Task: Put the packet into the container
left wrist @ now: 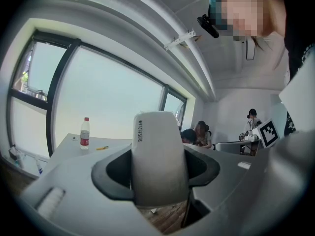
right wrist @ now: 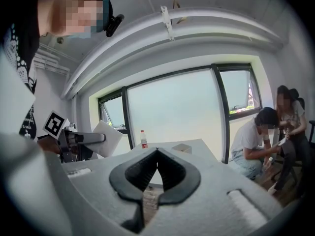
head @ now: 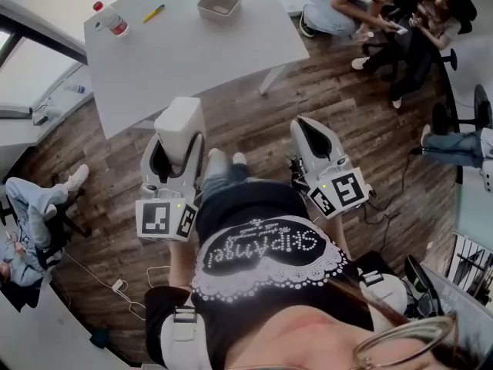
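Note:
My left gripper is shut on a white packet, which sticks up out of the jaws; in the left gripper view the packet fills the gap between the dark pads. My right gripper is shut with nothing in it, and its pads meet at the tip. Both grippers hang close to my body above the wooden floor. The container, a small open grey box, stands on the far side of the white table; it also shows past the right jaws as the container.
A water bottle and a yellow pen lie on the table's left part. Several people sit at the upper right, and one person sits at the left. Cables trail on the floor.

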Demonstrator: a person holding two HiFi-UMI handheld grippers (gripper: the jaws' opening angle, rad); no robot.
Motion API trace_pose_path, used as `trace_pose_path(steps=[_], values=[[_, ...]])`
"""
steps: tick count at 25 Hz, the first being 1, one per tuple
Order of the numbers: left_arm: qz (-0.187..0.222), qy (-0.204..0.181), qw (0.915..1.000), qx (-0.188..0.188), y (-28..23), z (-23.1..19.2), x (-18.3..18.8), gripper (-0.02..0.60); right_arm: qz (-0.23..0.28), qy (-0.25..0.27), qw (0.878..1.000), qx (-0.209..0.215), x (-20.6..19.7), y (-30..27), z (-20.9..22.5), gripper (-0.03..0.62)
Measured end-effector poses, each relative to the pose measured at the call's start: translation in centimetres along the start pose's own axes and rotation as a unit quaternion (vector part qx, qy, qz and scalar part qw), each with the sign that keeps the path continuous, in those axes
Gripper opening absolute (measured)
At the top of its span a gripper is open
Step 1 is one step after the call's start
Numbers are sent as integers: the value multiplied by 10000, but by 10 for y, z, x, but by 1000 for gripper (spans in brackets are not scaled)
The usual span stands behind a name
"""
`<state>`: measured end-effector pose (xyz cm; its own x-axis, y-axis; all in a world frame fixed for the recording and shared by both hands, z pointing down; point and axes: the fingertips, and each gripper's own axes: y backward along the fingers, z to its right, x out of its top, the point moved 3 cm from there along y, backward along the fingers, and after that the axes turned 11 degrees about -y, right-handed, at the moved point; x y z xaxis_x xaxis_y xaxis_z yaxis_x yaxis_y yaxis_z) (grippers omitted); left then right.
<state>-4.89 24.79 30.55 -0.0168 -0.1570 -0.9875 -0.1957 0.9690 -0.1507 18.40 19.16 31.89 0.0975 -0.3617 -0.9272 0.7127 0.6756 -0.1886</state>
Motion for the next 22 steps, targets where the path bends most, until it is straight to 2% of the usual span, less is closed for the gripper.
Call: trace_pose_path(steps=[9,22], values=[[9,-29,9998,-176,-19,-27,4,279,84,-48,9998,-160,8,-24,-4,2],[52,-71,9984,-551,-71,-70,29,279,263,-123,9984,-477,31,-71,-6,2]])
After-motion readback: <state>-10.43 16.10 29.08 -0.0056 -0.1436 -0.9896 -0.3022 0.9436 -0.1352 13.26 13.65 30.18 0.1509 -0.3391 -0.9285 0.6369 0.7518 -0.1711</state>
